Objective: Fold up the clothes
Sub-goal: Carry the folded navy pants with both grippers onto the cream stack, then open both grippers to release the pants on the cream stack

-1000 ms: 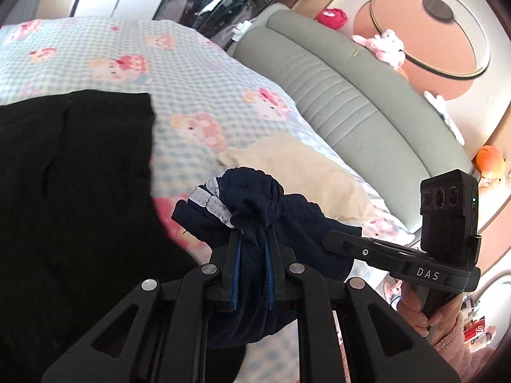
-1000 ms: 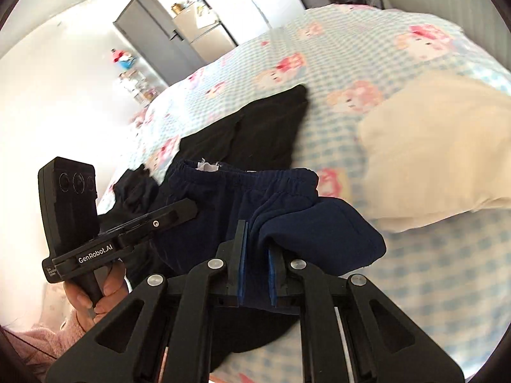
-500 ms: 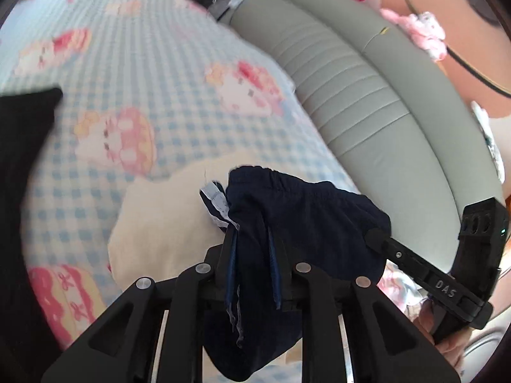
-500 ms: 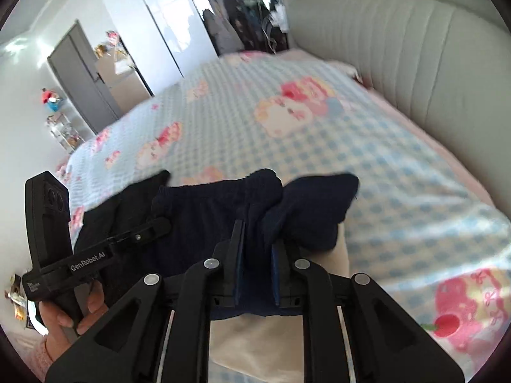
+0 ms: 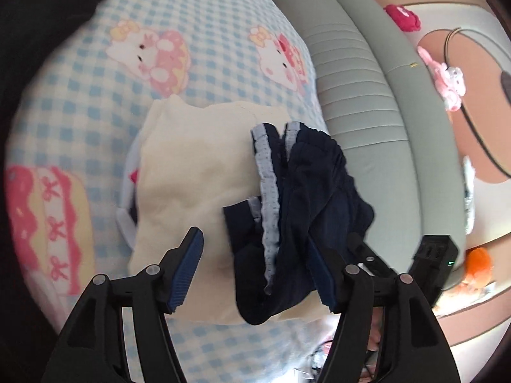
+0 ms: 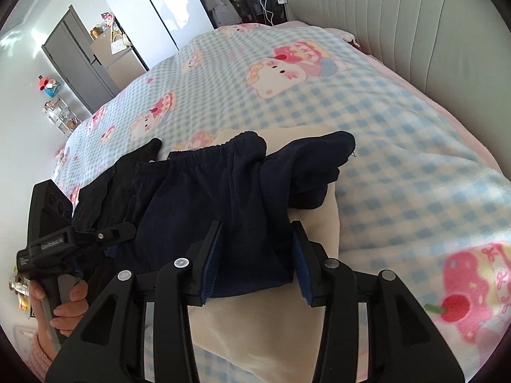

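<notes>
Lying bunched on top of a folded cream garment [image 5: 198, 191], the navy shorts [image 5: 306, 210] rest near the edge of the bed that runs along the grey-green padded headboard [image 5: 361, 89]. Both claws have just been opening. The left gripper [image 5: 255, 274] now stands wide: its left blue pad hangs clear over the cream cloth, while the navy fabric, with its pale blue trim turned up, droops between the jaws and lies against the right pad, so nothing is pinched. The right gripper [image 6: 255, 258] is parted to a middling width with the lower hem of the shorts [image 6: 207, 210] between its fingers [image 6: 210, 255]; whether the cloth touches the pads cannot be told, but it is not pinched. From the right wrist view the elastic waistband runs across the far side of the navy piece, and one corner of it flops out over the cream garment [image 6: 271, 325] toward the headboard [image 6: 415, 32]. A black garment [image 6: 127, 172] lies just beyond, farther from the headboard, on the blue-checked bedspread [image 6: 399, 146] printed with pink cartoon figures. The person's hand [image 6: 67, 303], in a pink sleeve, grips the handle of the left gripper at the lower left of that view.
</notes>
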